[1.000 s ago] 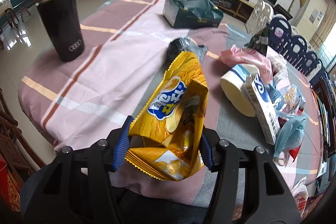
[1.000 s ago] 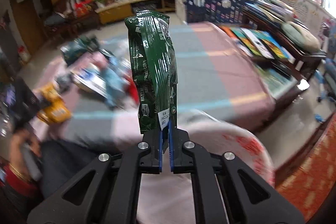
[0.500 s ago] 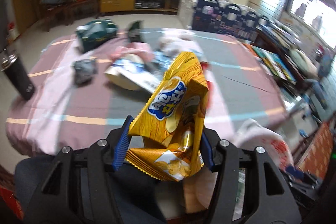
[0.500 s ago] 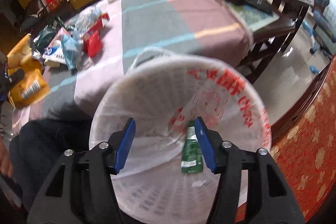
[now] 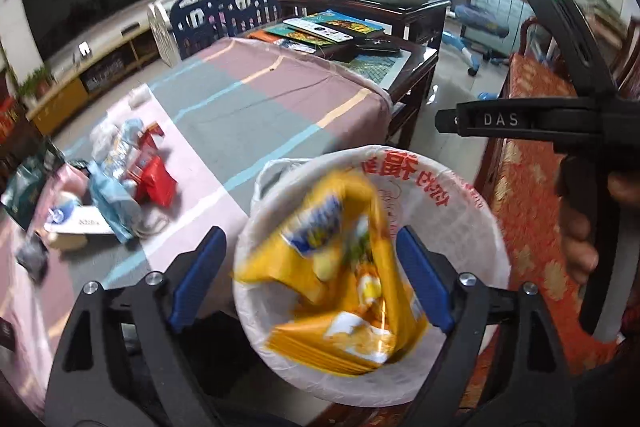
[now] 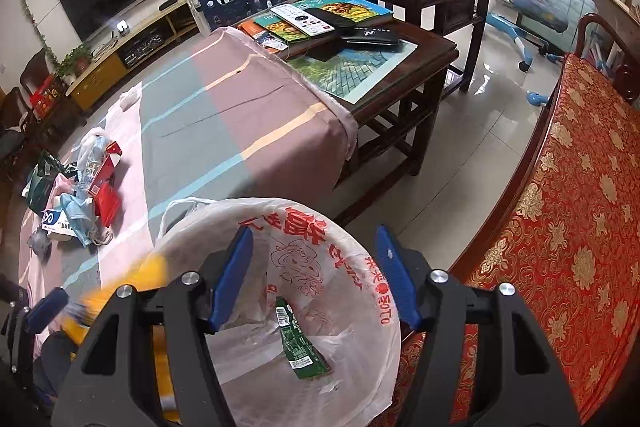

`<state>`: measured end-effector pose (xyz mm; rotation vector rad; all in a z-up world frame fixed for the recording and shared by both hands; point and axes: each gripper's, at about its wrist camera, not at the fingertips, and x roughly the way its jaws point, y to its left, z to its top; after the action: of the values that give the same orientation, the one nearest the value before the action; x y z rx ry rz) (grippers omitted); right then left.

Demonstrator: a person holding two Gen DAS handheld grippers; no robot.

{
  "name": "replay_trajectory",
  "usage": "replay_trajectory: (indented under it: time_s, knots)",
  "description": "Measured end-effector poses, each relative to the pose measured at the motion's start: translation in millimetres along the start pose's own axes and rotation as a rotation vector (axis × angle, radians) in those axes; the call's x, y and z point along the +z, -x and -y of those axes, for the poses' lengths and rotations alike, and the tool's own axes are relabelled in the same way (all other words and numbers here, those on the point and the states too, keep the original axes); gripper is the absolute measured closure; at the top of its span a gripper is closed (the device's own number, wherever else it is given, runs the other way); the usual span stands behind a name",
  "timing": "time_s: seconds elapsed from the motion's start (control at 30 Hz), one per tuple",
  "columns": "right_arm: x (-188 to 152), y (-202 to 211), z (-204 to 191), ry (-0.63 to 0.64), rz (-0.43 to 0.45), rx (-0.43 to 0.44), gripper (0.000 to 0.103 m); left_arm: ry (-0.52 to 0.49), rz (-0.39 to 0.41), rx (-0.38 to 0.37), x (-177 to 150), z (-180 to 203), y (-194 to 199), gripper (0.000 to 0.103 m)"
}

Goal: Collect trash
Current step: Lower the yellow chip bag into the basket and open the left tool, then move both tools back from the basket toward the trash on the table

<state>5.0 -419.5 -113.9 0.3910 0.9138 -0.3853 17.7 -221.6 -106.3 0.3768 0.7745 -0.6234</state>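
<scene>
The left gripper (image 5: pixel 310 277) is opening, its pads clear of the yellow chip bag (image 5: pixel 336 275) (blurred, long axis unreadable) over the bin (image 5: pixel 472 211). The right gripper (image 6: pixel 314 277) is opening, empty; a green wrapper (image 6: pixel 298 341) lies inside, upright-ish.

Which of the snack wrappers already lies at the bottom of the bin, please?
The green wrapper: it lies flat on the liner of the bin. The yellow one is blurred, between the opening left gripper jaws above it.

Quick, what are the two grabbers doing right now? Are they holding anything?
Left hand-held gripper: jaws opening, yellow chip bag dropping into the trash bin.
Right hand-held gripper: open and still opening, holding nothing; green wrapper lies in the bin.
</scene>
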Motion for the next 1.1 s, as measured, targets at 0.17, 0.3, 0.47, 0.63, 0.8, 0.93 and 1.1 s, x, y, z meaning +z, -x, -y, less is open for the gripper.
replay_trajectory:
  time_s: [0.17, 0.3, 0.47, 0.63, 0.8, 0.93, 1.1]
  knots:
    - [-3.2, -1.1, -7.2, 0.024, -0.021, 0.028, 0.040, 0.102, 0.012, 0.074, 3.8, -33.5, 15.7, 0.014]
    - [-3.5, -0.8, -17.2, 0.043, -0.027, 0.048, 0.040, 0.208, 0.032, 0.162, 7.5, -67.8, 32.3, 0.012]
    - [-3.8, 1.5, -28.4, 0.063, -0.025, 0.062, 0.040, 0.294, 0.041, 0.301, 5.9, -96.0, 48.2, 0.012]
    - [-4.6, 1.0, -40.0, 0.080, -0.034, 0.074, 0.040, 0.375, 0.036, 0.374, 2.4, -118.7, 63.9, 0.012]
    - [-7.2, 0.0, -56.4, 0.110, -0.041, 0.093, 0.040, 0.458, 0.001, 0.406, -6.7, -139.8, 67.8, 0.012]
    - [-8.8, -1.3, -67.3, 0.129, -0.046, 0.104, 0.040, 0.504, -0.023, 0.417, -14.4, -150.6, 65.0, 0.012]
    - [-9.6, -3.2, -76.8, 0.145, -0.053, 0.111, 0.040, 0.535, -0.030, 0.429, -21.2, -160.1, 65.2, 0.012]
